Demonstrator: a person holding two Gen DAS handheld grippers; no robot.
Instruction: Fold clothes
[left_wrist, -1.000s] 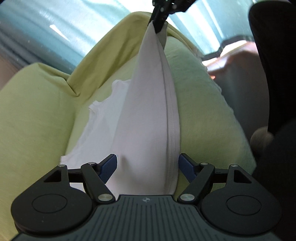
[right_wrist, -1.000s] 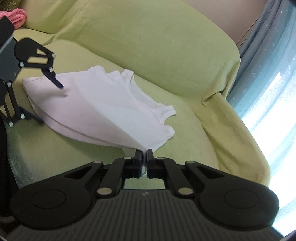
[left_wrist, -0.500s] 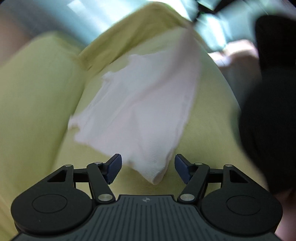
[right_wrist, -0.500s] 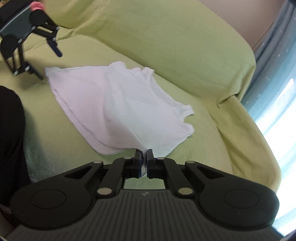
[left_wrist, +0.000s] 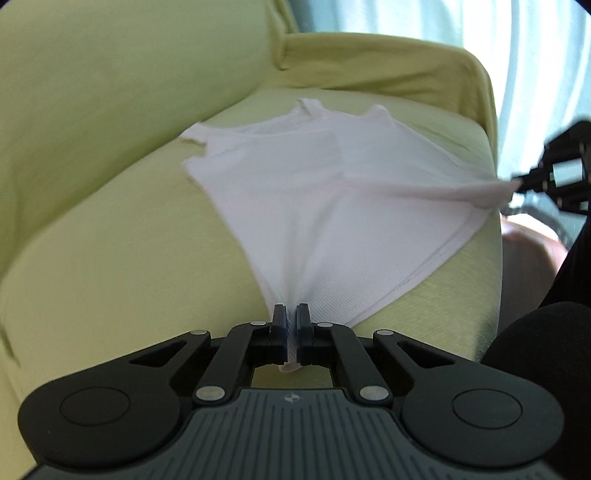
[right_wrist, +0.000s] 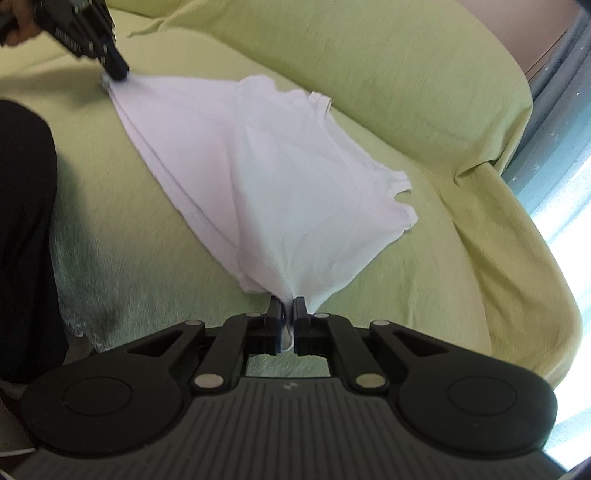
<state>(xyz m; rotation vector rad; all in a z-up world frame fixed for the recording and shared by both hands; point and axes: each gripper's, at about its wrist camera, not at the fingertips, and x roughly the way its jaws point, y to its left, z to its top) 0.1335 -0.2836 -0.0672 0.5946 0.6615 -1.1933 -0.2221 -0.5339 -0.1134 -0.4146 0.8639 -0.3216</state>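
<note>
White tank top (left_wrist: 332, 206) lay spread on the seat of a yellow-green covered sofa (left_wrist: 110, 258), its hem corners pinched at both ends. The left hand-held gripper (left_wrist: 291, 321) was clamped on one bottom corner, fabric bunched between its closed jaws, with a little tab of cloth poking out behind them. The right hand-held gripper (right_wrist: 286, 314) was likewise clamped on the opposite bottom corner, the ribbed cloth gathered into a narrow neck at its fingertips. In the left wrist view, the right hand-held gripper (left_wrist: 524, 184) showed at the far right, drawing that corner into a taut ridge above the seat edge. In the right wrist view, the left hand-held gripper (right_wrist: 116, 72) appeared at the far left, gripping its corner low over the cushion. The shoulder straps and neckline pointed toward the sofa's backrest (right_wrist: 369, 55), resting on the cushion. Pale blue curtains (left_wrist: 443, 22) hung beyond the armrest, bright with daylight. A person's dark-clothed leg (right_wrist: 26, 221) stood at the seat's near edge.
</note>
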